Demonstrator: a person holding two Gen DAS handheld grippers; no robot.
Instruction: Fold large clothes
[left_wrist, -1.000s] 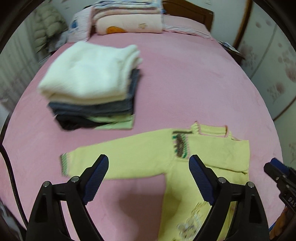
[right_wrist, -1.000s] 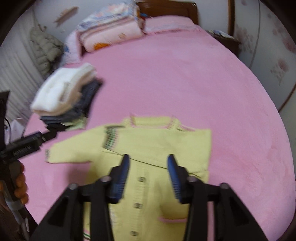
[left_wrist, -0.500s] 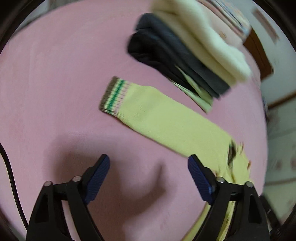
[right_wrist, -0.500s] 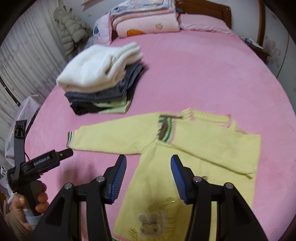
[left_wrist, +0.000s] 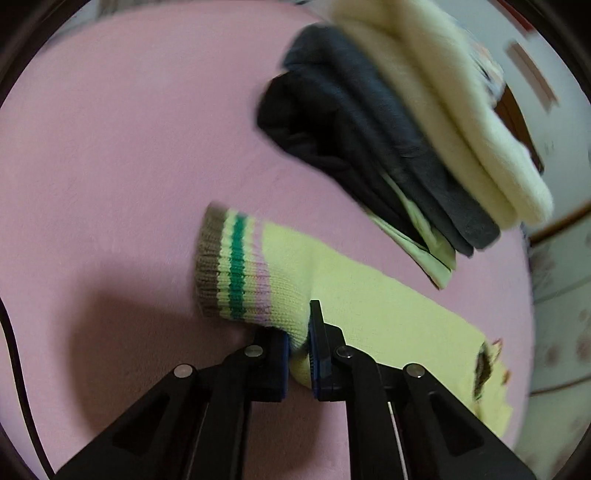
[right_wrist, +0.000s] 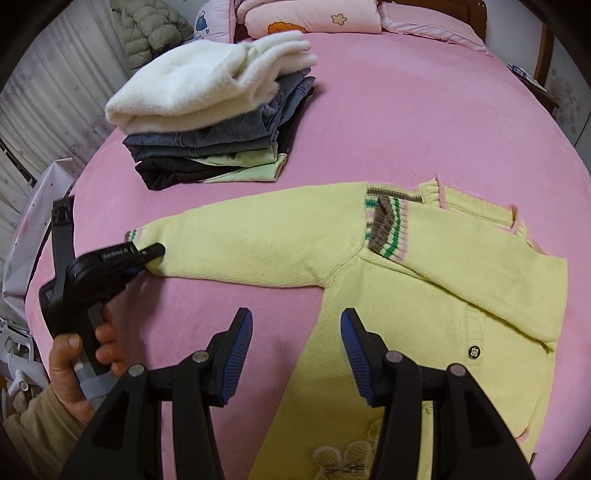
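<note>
My left gripper (left_wrist: 298, 347) was clamped on the yellow sweater's (right_wrist: 424, 295) outstretched sleeve (left_wrist: 354, 291), pinching a fold of knit just behind the striped cuff (left_wrist: 229, 266). The cuff, banded brown, green and lilac, stuck out past the pads and lay on the pink bedspread (left_wrist: 110, 129). From the right wrist view I could see that same gripper (right_wrist: 149, 254) at the far end of the sleeve, held by a hand (right_wrist: 79, 369) in a beige cuffed sleeve at the lower left.

My right gripper (right_wrist: 295, 354) had its jaws apart with nothing between them. It hung over the spot where the sleeve meets the sweater's body, one finger above bare bedspread, the other above yellow knit.

The sweater lay flat on the bed, front up, with its collar (right_wrist: 476, 206) toward the headboard. Its other sleeve was folded across the chest, that cuff (right_wrist: 388, 229) resting near the collar. A dark button (right_wrist: 474, 351) showed on the front, and a lacy appliqué (right_wrist: 347, 458) sat low down between my right fingers.

Beyond the outstretched sleeve stood a stack (right_wrist: 218, 114) of folded clothes: a fluffy white piece on top, grey denim beneath, then dark and pale green layers. It sat near the sleeve without touching it. Pink pillows (right_wrist: 314, 18) lay at the headboard, and a puffy jacket (right_wrist: 147, 29) hung by the curtain.
</note>
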